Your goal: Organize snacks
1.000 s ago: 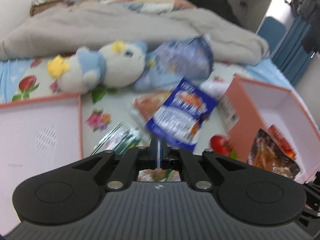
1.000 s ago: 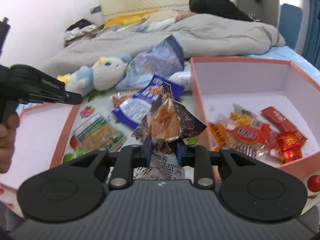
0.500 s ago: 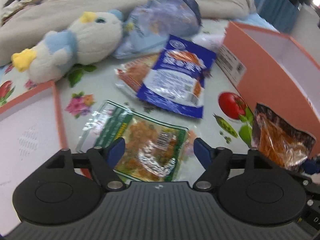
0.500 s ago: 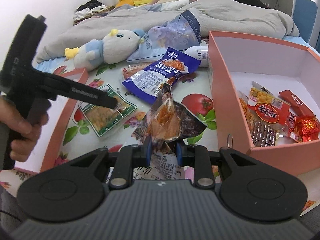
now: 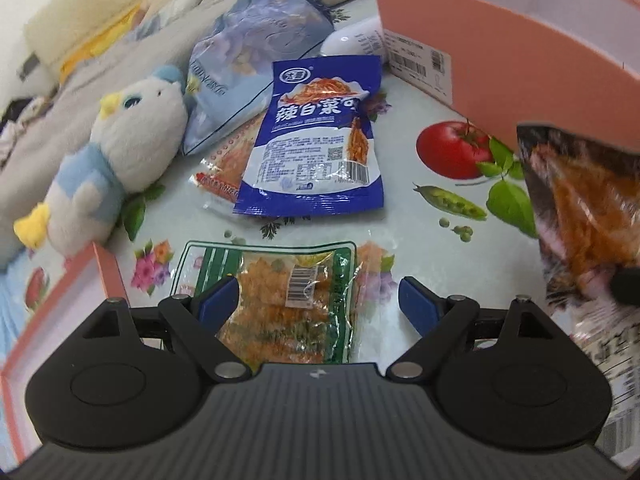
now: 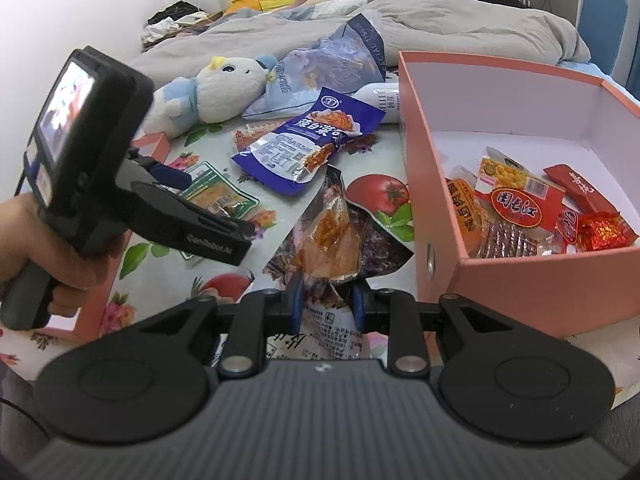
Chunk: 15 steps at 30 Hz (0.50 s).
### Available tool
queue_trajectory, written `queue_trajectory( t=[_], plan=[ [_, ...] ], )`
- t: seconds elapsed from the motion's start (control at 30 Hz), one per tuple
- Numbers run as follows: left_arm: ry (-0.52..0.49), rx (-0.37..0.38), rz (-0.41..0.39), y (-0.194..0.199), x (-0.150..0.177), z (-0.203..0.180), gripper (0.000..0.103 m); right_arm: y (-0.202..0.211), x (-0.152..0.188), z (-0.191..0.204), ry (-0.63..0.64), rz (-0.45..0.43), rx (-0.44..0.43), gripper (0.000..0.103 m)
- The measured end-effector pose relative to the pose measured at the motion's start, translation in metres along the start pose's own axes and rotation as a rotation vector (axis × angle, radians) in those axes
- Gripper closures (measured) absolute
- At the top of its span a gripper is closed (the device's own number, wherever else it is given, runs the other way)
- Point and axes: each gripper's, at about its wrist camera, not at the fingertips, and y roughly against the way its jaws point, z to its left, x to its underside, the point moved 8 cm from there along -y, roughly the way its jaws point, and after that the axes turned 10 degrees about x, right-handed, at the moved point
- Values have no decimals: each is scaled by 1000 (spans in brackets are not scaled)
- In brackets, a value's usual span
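My left gripper (image 5: 318,300) points down at the flowered cloth, jaws opening wide. A green packet of orange snack (image 5: 288,292) lies flat between its blue pads (image 5: 218,300), and neither pad presses on it. A blue packet (image 5: 320,140) lies just beyond, on top of a red-orange packet (image 5: 220,172). My right gripper (image 6: 326,300) is shut on a dark packet with orange filling (image 6: 332,236), held upright beside the pink box (image 6: 500,276). That box holds several red and yellow snacks (image 6: 516,204).
A blue-and-white plush toy (image 5: 128,148) and a pale blue bag (image 5: 248,52) lie behind the packets. A white bottle (image 5: 356,40) rests against the box wall. The pink lid (image 5: 60,320) lies at the left. A person's hand (image 6: 60,264) grips the left handle.
The left gripper let go of the blue packet, which now lies on the cloth. It opened wide, rolled and sank over the green packet. The right gripper kept still.
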Motion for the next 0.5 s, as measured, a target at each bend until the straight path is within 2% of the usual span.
queue_trajectory(
  t=[0.1,0.17,0.23,0.3,0.33,0.5],
  plan=[
    [-18,-56,18,-8,0,1,15,0,0,-2,-8,1,-2,76],
    [10,-51,36,-14,0,5,17,0,0,-3,-6,-2,-1,76],
    [81,-27,39,-17,0,13,20,1,1,-3,-6,-4,-2,76],
    [141,-7,43,-18,-1,19,32,2,1,-5,-11,-5,-2,76],
    [158,-13,44,-19,-2,21,34,2,1,-5,-14,-4,-3,76],
    [121,-69,62,-17,-4,19,62,1,1,-6,-21,-5,-7,76]
  ],
)
